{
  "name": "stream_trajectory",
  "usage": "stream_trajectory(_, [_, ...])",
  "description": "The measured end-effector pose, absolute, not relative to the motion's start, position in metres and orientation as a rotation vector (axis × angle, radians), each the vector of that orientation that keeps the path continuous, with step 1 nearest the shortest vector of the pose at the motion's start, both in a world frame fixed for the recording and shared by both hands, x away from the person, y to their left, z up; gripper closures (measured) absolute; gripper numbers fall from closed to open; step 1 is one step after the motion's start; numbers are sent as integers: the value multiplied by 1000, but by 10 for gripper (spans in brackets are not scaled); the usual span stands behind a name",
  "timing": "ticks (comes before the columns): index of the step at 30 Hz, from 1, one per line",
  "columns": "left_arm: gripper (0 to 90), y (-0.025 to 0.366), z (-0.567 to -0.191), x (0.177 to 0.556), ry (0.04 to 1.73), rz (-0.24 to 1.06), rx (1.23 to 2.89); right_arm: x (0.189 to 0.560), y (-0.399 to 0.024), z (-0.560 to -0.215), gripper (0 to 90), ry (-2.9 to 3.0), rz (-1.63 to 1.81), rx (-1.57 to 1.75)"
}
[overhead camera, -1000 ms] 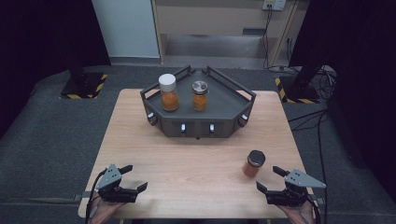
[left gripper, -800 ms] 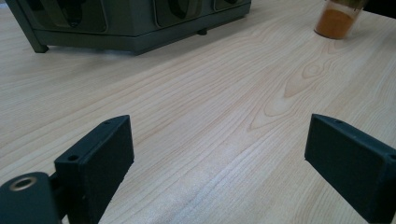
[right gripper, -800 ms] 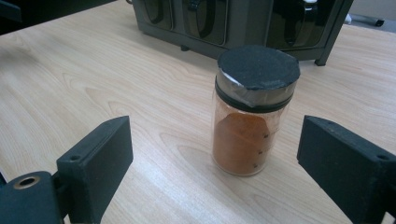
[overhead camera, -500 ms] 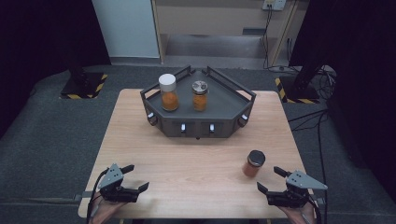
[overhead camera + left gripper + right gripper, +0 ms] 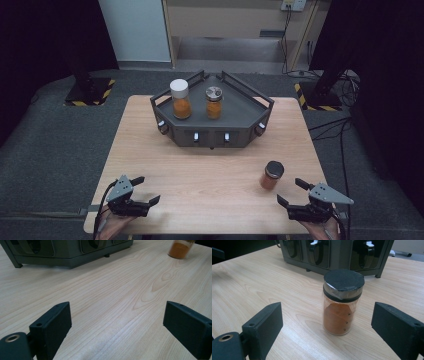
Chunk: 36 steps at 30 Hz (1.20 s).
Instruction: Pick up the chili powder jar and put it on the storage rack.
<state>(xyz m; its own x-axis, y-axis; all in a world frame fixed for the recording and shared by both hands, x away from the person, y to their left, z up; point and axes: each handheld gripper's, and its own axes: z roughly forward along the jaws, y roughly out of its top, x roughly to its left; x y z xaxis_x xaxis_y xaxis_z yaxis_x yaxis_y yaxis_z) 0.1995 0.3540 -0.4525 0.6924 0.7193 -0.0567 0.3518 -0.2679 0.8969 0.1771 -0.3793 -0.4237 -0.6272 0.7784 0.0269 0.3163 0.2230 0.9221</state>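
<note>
Well, nothing has shifted over the last second — both hands sit just where they were at the near edge of the table (image 5: 150, 150), and the jar (image 5: 273, 175) hasn't budged either. So the pick-up hasn't begun; this reads as a pause before the reach.

The right gripper (image 5: 295, 192) rests low at the near right corner, jaws spread wide with nothing between them. In the right gripper view the jar (image 5: 343, 302) stands upright dead ahead, black lid on, orange powder inside, framed by the two jaws but apart from both — lined up, not gripped.

The left gripper (image 5: 147, 189) waits at the near left corner, jaws just as wide and empty, bare wood ahead of it (image 5: 117, 315).

Farther back, the grey rack (image 5: 260, 102) carries two more jars: a white-lidded one (image 5: 180, 99) and a metal-lidded one (image 5: 214, 102), side by side and upright.

My guess is the right hand moves first: ease forward, close around the glass below the lid, keep it upright so it doesn't tip or skid on the wood.
</note>
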Motion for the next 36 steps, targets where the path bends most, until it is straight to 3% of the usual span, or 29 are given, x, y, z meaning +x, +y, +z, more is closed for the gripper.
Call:
stream_trajectory(24, [71,354,-452,199,840,452,1881,176,-381,-402,96,2022,1377,1021])
stream_trajectory(36, [71,353,-452,199,844,453,1882,197,-375,-391,98,2060,1355,1012])
